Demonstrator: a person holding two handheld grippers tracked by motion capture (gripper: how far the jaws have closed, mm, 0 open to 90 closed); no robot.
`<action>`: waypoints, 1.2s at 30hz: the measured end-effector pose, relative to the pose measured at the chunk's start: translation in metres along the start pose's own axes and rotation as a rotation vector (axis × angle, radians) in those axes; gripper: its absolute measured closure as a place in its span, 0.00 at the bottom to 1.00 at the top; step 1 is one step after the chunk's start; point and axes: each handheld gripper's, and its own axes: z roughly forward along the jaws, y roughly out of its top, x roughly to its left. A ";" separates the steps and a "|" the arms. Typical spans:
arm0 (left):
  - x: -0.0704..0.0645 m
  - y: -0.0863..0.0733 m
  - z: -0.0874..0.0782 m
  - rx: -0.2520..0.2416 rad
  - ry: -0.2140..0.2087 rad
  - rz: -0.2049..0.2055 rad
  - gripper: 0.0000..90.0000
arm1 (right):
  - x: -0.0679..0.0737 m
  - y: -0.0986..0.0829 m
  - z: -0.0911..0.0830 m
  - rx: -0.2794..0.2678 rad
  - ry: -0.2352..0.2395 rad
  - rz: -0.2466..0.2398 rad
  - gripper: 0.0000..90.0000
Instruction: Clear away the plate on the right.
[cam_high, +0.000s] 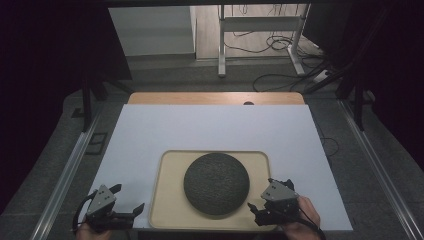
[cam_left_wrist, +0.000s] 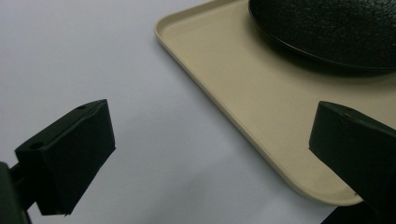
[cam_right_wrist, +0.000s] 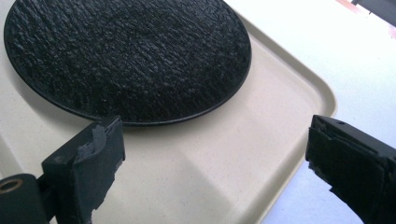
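Two grippers sit at the near edge of the table, one at each lower corner of a beige tray (cam_high: 165, 200). The tray is a shallow rounded rectangle with a low raised rim and a smooth matte surface, resting on a plain white sheet (cam_high: 200, 130) that covers most of a wooden table (cam_high: 215, 98). On the tray lies a round black plate (cam_high: 216, 183), dark and rough-grained, its face covered in fine ridges like slate or bark, with a thin smooth edge.

The left gripper (cam_high: 127, 198) hovers over the white sheet just beside the tray's near left corner. In the left gripper view its jaws stand wide apart with nothing between them; one blocky black jaw hangs over the sheet, the other over the tray's rounded corner (cam_left_wrist: 327, 198), and the plate (cam_left_wrist: 327, 28) lies farther in.

The right gripper (cam_high: 261, 194) is over the tray's near right part, close to the plate's rim. In the right gripper view its jaws are also spread wide and hold nothing; their pads look worn and ragged. The plate (cam_right_wrist: 126, 56) lies just ahead of one jaw, the tray's rim (cam_right_wrist: 322, 93) curves between them.
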 end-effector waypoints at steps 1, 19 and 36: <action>0.000 0.000 0.000 0.000 0.000 0.001 0.00 | -0.001 -0.001 0.000 -0.002 -0.002 0.005 0.05; 0.000 0.000 0.000 -0.001 0.000 0.000 0.00 | -0.005 -0.009 -0.008 -0.029 -0.011 0.045 0.02; 0.000 0.000 -0.001 -0.005 0.001 -0.002 0.00 | -0.014 -0.021 -0.020 -0.054 -0.036 0.086 0.00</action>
